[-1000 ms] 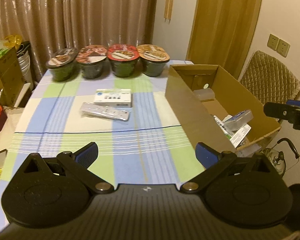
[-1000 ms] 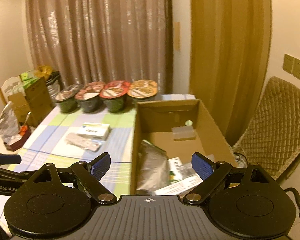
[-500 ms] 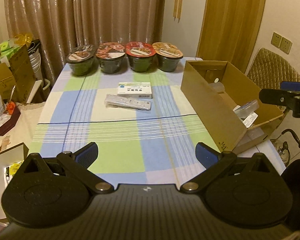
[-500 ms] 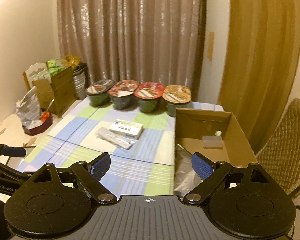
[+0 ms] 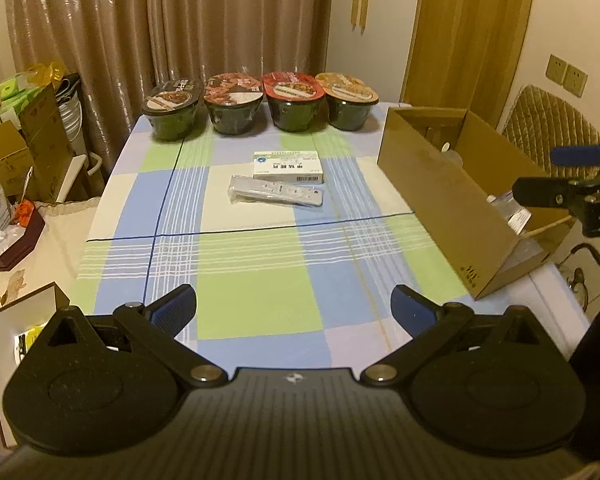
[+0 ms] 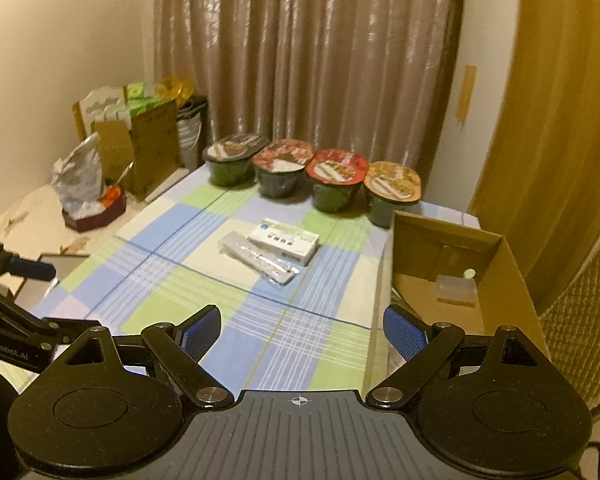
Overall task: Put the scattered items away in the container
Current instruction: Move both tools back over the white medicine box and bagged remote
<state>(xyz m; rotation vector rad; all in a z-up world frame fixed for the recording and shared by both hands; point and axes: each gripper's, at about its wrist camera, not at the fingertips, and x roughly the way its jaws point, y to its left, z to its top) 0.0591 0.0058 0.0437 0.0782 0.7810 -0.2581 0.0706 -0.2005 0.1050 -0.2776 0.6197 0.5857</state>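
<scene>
Above the checked tabletop (image 5: 260, 276), both the left tool (image 5: 293, 307) and right tool (image 6: 302, 328) have drawn back, fingers spread and empty; the medicine box (image 5: 289, 166) and sealed pouch (image 5: 276, 195) lie at 12 o'clock, the cardboard box (image 5: 440, 196) at 2 o'clock, suggesting another pickup ahead.

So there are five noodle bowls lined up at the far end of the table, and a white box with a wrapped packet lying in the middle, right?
Not quite: there are four noodle bowls, not five, as the left wrist view shows. The white box and wrapped packet do lie mid-table.
</scene>
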